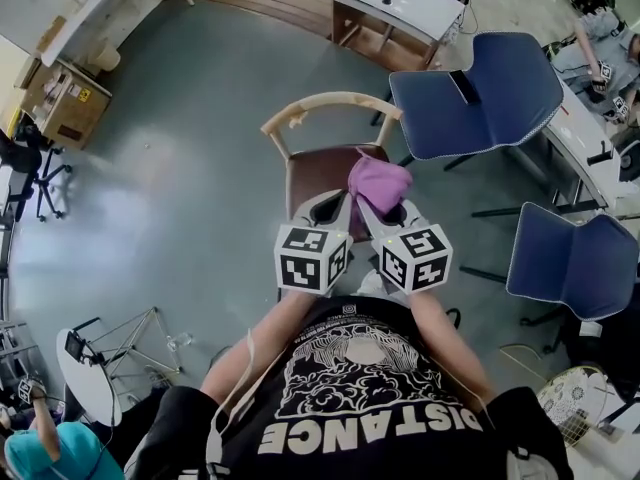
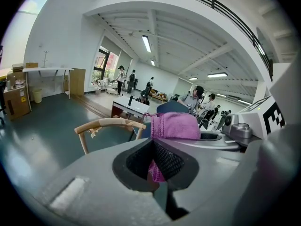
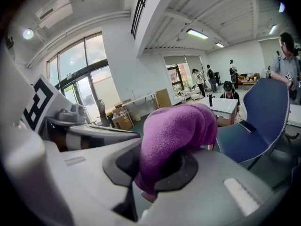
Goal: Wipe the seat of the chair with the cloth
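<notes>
The chair stands right in front of me, with a pale wooden backrest (image 1: pixel 330 101) (image 2: pixel 110 123) and a brown seat (image 1: pixel 310 173). A purple cloth (image 1: pixel 378 180) (image 3: pixel 176 131) (image 2: pixel 175 125) is bunched up over the seat's right side. My right gripper (image 1: pixel 385 213) (image 3: pixel 150 182) is shut on it, and the cloth bulges above the jaws. Close beside it on the left, my left gripper (image 1: pixel 328 208) (image 2: pixel 157 173) is shut. A bit of purple shows through the gap in its jaws; I cannot tell whether it is pinched there. Both grippers hover above the seat's front part.
A blue chair (image 1: pixel 480 93) (image 3: pixel 263 121) stands at the right rear and a second blue chair (image 1: pixel 575 258) at the right. A white table (image 1: pixel 395 3) is behind the wooden chair. People sit and stand further back. A small round stand (image 1: pixel 85 378) is at my lower left.
</notes>
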`<control>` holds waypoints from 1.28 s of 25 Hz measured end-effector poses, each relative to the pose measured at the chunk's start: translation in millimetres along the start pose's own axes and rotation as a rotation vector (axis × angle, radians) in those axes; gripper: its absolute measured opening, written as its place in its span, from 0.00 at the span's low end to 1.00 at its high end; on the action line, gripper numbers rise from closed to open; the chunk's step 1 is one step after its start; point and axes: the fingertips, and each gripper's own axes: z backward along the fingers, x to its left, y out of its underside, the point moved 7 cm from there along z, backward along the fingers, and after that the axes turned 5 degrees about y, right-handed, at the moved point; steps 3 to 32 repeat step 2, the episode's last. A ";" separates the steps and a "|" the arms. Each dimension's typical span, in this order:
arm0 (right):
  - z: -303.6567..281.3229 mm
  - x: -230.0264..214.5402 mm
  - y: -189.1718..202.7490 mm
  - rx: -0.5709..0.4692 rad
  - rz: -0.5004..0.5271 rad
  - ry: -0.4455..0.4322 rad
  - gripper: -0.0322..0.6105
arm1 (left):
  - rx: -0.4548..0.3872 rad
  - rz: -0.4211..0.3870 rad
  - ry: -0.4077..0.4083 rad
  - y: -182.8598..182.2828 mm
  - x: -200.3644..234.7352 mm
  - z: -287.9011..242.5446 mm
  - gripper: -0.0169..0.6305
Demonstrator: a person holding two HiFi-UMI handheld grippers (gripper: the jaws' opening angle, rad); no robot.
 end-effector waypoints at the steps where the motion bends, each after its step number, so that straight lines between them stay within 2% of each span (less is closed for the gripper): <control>1: -0.3 1.6 0.2 0.001 0.000 0.000 0.14 | 0.001 0.000 0.001 0.3 0.8 1.1 0.02; 32: -0.6 3.2 0.3 0.001 0.000 0.001 0.14 | 0.002 0.000 0.002 0.5 1.6 2.2 0.02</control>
